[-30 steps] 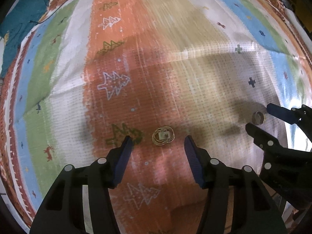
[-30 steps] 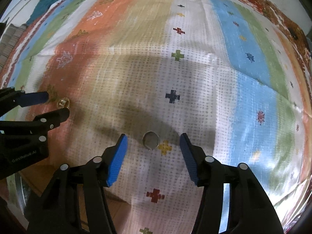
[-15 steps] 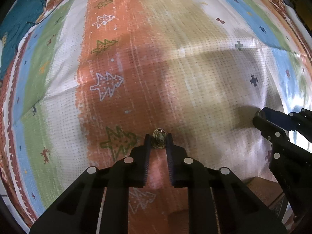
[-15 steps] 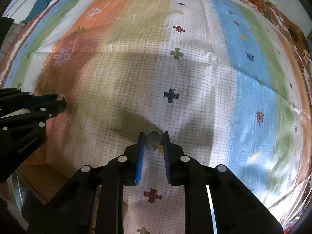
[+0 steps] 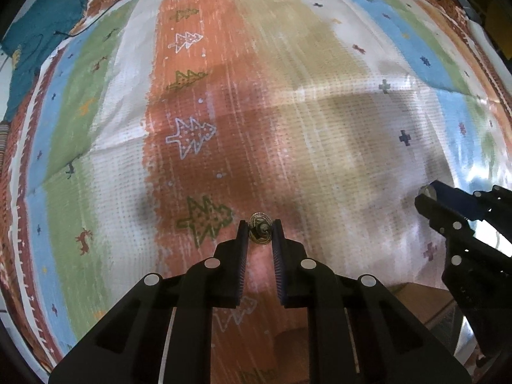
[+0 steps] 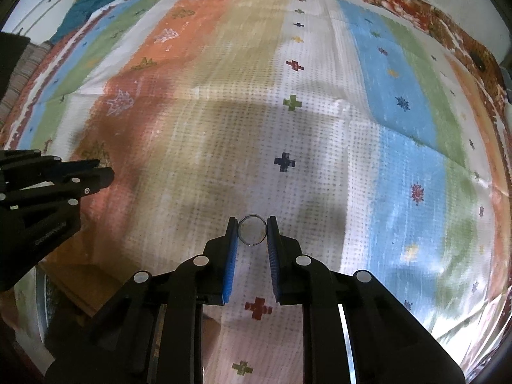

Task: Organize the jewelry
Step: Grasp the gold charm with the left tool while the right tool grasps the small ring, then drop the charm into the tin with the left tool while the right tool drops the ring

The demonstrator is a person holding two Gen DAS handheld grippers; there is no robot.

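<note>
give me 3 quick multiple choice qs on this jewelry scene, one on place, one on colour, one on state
1. Where is the gold earring?
A. between the left gripper's fingers
B. on the teal cloth
C. in a box

2. What colour is the ring in the right gripper?
A. red
B. silver
C. black

3. What state is the left gripper in?
A. wide open
B. shut on nothing
C. shut on the earring

Answers:
1 A, it sits between the fingertips in the left wrist view.
2 B, the band looks pale and metallic.
3 C, both fingers press the earring's sides.
</note>
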